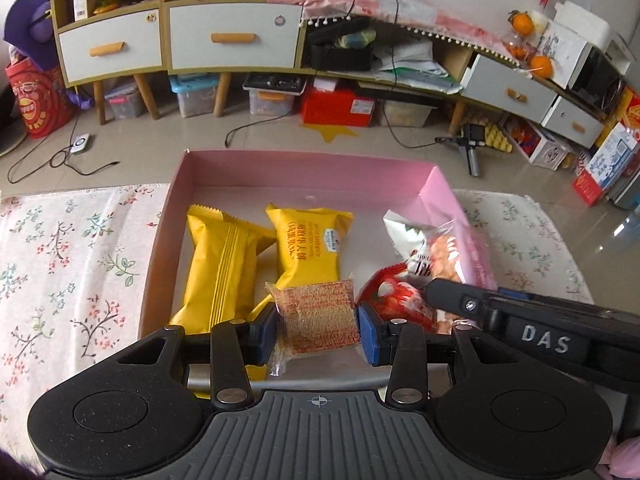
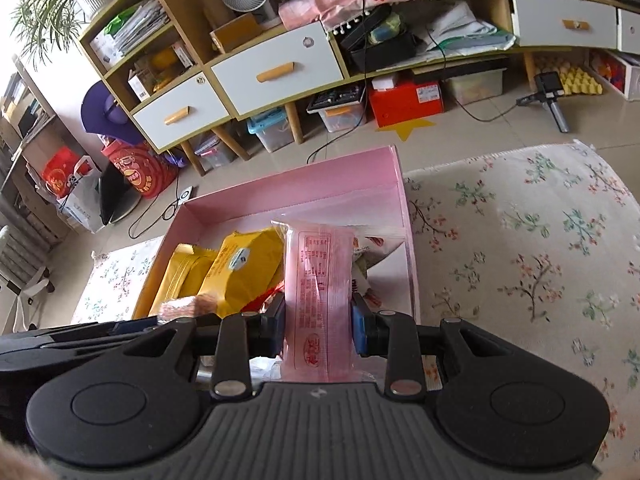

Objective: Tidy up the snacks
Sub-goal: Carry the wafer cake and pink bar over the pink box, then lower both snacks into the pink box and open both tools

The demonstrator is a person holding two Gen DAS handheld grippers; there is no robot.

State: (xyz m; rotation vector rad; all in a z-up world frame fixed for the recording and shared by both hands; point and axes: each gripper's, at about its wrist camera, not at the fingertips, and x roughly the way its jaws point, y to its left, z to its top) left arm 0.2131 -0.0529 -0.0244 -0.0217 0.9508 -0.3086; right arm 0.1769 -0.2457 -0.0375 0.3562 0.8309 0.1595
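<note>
A pink box (image 1: pixel 304 168) sits on a floral cloth and holds two yellow snack packs (image 1: pixel 224 268) (image 1: pixel 308 248) and red and white packets (image 1: pixel 404 276) at its right side. My left gripper (image 1: pixel 318 326) is shut on a small clear-wrapped orange biscuit pack (image 1: pixel 318 316) above the box's near edge. My right gripper (image 2: pixel 319 320) is shut on a long pink snack pack (image 2: pixel 320 292), held over the right part of the pink box (image 2: pixel 320 184). The right gripper's body shows in the left wrist view (image 1: pixel 520 320), close beside the left one.
The floral cloth (image 2: pixel 520 248) spreads to both sides of the box. Beyond it lies tiled floor with cables, storage bins, a red box (image 1: pixel 338 106) and a low cabinet with white drawers (image 1: pixel 232 40).
</note>
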